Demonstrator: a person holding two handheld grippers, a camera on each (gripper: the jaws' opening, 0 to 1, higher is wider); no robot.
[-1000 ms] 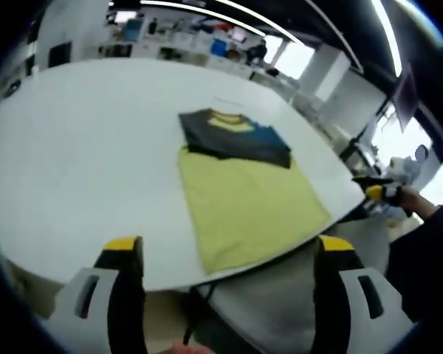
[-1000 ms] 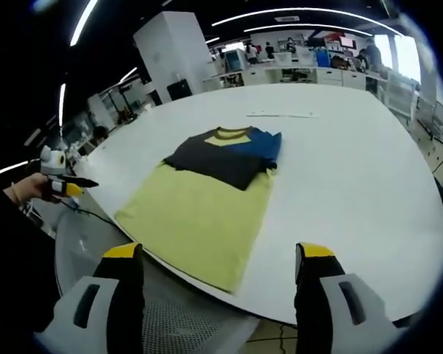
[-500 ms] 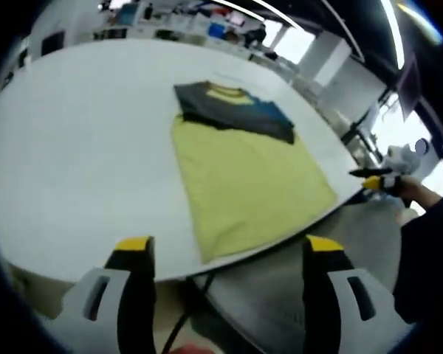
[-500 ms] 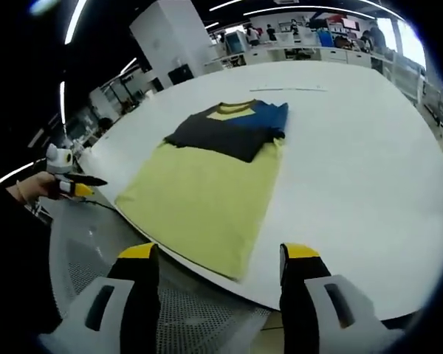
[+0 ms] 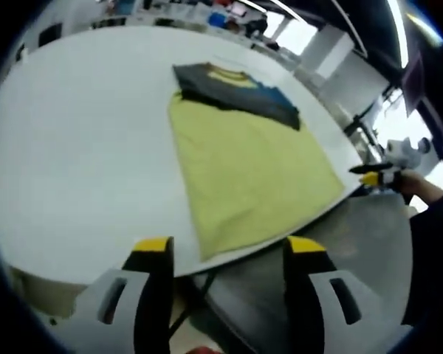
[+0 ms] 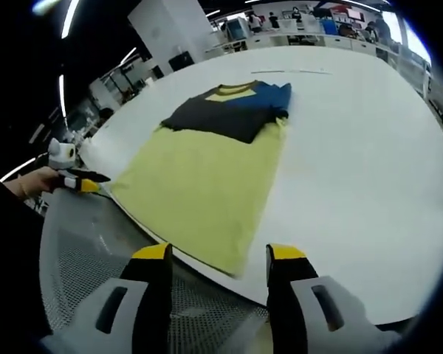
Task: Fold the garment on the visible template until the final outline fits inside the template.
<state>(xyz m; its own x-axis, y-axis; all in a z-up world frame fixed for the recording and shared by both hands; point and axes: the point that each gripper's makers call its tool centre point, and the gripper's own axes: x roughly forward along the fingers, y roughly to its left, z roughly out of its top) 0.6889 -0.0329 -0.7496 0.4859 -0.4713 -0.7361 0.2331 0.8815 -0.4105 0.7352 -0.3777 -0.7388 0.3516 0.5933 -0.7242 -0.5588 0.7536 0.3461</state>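
Yellow cloth garment (image 5: pixel 255 173) with dark folded top part flat on the white round tabletop (image 5: pixel 81 140), ahead of both, left gripper (image 5: pixel 225 254) jaws wide, holding nothing, right gripper (image 6: pixel 215 258) jaws apart, empty, short of the tabletop edge

a broad white tabletop (image 6: pixel 369 147) stretches before me in an open-plan office. long strip lights (image 5: pixel 395 33) run across the dark ceiling, a white square pillar (image 6: pixel 159 33) rises behind, desks and monitors (image 6: pixel 280 29) line the far wall by bright windows (image 6: pixel 417 48), and a grey mesh chair (image 6: pixel 88 258) sits at my edge.
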